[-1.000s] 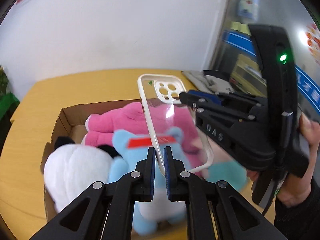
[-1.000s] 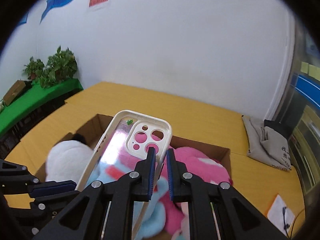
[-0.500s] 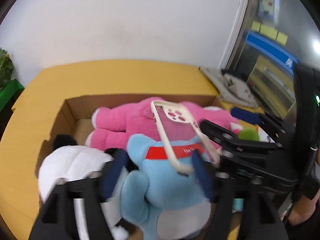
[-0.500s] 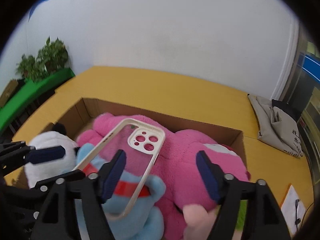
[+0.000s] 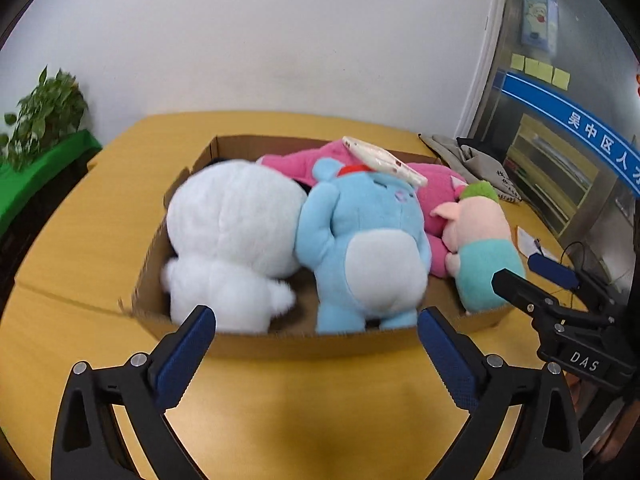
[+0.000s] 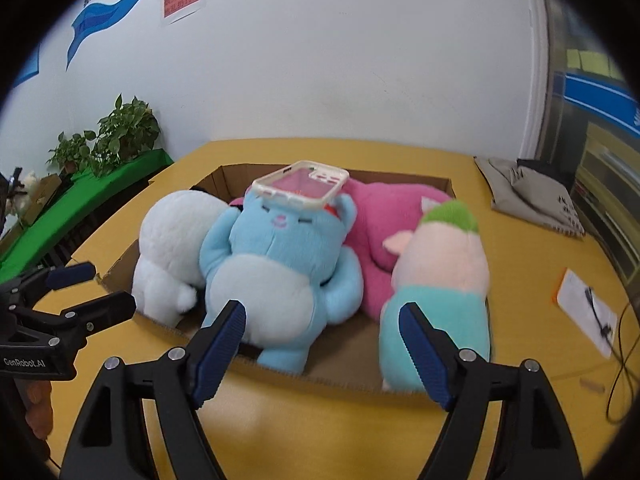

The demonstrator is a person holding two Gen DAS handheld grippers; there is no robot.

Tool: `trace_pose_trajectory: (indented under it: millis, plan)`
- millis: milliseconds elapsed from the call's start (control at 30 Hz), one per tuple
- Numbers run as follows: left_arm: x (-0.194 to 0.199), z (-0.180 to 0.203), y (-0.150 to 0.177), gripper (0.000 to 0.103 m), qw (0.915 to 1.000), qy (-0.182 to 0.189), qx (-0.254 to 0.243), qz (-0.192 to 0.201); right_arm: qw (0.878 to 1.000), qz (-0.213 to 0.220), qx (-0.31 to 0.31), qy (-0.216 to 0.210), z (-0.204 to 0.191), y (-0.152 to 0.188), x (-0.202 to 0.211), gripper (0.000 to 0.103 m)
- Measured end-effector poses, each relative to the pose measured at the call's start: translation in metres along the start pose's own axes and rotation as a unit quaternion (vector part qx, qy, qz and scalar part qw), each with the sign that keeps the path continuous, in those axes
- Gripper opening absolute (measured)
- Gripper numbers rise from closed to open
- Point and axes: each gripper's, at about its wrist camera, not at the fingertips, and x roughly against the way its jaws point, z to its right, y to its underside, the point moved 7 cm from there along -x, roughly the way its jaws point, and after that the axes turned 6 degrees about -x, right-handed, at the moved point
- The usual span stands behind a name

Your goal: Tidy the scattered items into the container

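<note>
Both my grippers stand with jaws wide apart and nothing between them: the left gripper [image 5: 316,344] has just been opening further, and the right gripper [image 6: 322,338] has just opened too, its jaws now holding their spread. Both hang over the yellow table [image 5: 304,412] just short of the near wall of the cardboard box [image 5: 344,342].

The clear phone case [image 6: 302,187] I am tidying away lies inside the box, but only perched, tilted, on the head of the blue plush [image 6: 276,264]. Left of that plush in the box sits the white plush [image 5: 232,240]; behind it lies the pink plush [image 6: 384,224], and at the box's right end the pale pig plush with the green tuft [image 6: 440,276].

My worry is that perch. The case rests on a soft, rounded head, so I judge any nudge to the box wall or the blue plush could tip it. It might slide down between the toys, which is harmless, or skate over the far wall onto the table. The box is also packed high, so another item dropped on top could roll out.

Beyond the box's right end, a grey folded cloth [image 6: 532,196] and a white paper slip [image 6: 586,312] still lie on the table.
</note>
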Motion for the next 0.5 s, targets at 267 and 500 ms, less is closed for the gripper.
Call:
trace_pose_trajectory:
  millis: [267, 500]
  plan:
    - [0.019, 0.025, 0.012, 0.102, 0.9999, 0.012, -0.008, 0.01, 1.0, 0.006, -0.022, 0.011, 0.009, 0.017, 0.032, 0.079]
    - [0.038, 0.042, 0.014, 0.102, 0.9992, -0.009, -0.02, 0.033, 0.999, 0.022, -0.016, 0.02, 0.013, 0.026, 0.057, 0.079]
